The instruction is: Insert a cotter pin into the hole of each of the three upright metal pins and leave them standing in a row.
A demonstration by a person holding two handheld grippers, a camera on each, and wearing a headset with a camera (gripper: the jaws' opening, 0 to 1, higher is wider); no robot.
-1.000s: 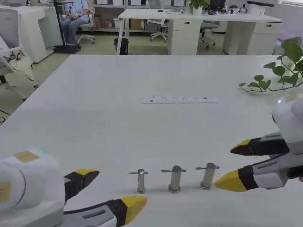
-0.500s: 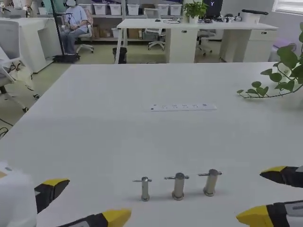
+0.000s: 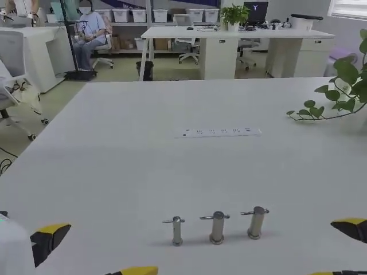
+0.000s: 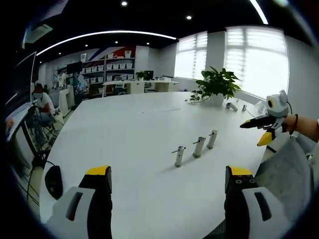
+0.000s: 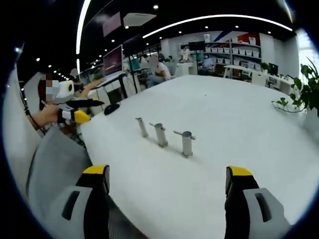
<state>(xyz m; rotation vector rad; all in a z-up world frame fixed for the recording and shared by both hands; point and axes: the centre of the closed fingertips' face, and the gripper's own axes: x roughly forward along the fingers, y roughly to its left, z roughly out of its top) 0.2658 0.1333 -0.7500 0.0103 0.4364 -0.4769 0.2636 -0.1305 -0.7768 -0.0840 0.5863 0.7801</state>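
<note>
Three upright metal pins stand in a row near the table's front edge: the left pin (image 3: 176, 231), the middle pin (image 3: 217, 227) and the right pin (image 3: 256, 222). A cotter pin crosses the top of each. My left gripper (image 3: 94, 252) is open at the bottom left, well away from the row. Open too, my right gripper (image 3: 348, 247) sits at the right edge, apart from the right pin. In the left gripper view the row (image 4: 199, 147) lies beyond my left gripper (image 4: 168, 172). The right gripper view has the row (image 5: 160, 134) ahead of my right gripper (image 5: 167, 172), with nothing between the jaws.
A white power strip (image 3: 218, 132) lies flat in the middle of the white table (image 3: 114, 160). A leafy plant (image 3: 338, 86) reaches in over the right edge. Desks, chairs and a seated person (image 3: 86, 28) are in the room behind.
Both grippers have drawn back from the row, the left down and to the left, the right out toward the right edge. The pins stand as before. The head camera has tilted slightly.
</note>
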